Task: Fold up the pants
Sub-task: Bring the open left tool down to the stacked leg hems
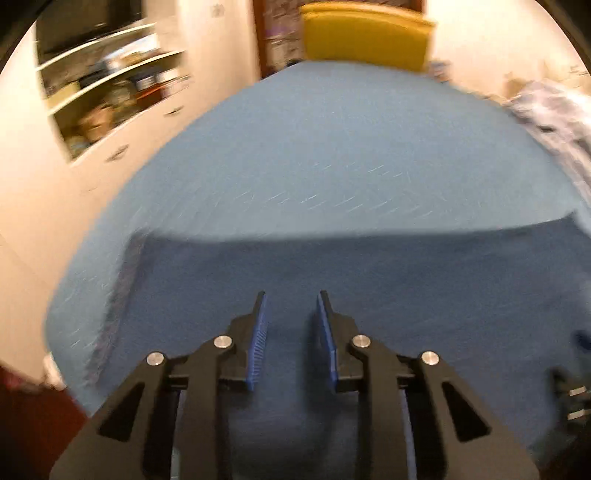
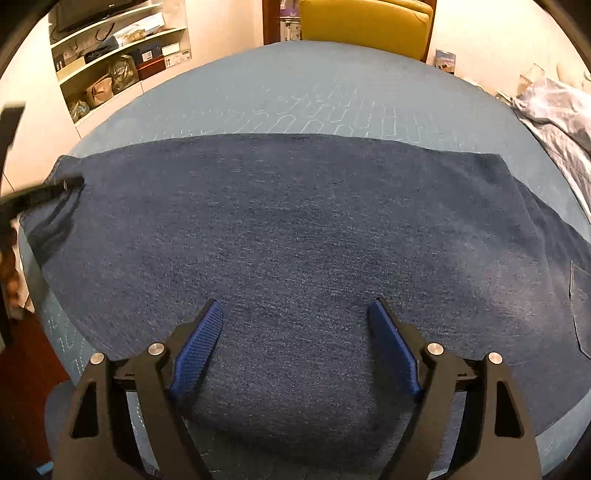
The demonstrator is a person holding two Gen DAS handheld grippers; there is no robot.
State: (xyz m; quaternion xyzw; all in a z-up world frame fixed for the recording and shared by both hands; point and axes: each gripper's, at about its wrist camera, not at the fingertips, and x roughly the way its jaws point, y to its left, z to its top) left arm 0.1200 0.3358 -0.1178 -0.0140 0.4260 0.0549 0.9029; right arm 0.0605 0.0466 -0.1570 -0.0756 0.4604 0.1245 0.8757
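Dark blue denim pants (image 2: pixel 295 229) lie flat across a light blue quilted bed (image 2: pixel 314 92), with a back pocket (image 2: pixel 580 314) at the right. My right gripper (image 2: pixel 295 306) hovers over the near part of the pants, jaws wide open and empty. My left gripper (image 1: pixel 291 299) is over the pants (image 1: pixel 332 280) near their left hem, jaws apart with nothing between them; this view is motion-blurred. The left gripper also shows in the right wrist view (image 2: pixel 70 182) at the pants' left end.
A yellow chair (image 2: pixel 364 22) stands beyond the bed's far edge. Open shelves (image 2: pixel 118 55) with bags and boxes fill the left wall. A crumpled pale blue cloth (image 2: pixel 554 114) lies on the bed's right side. Dark red floor (image 2: pixel 22 369) shows at the lower left.
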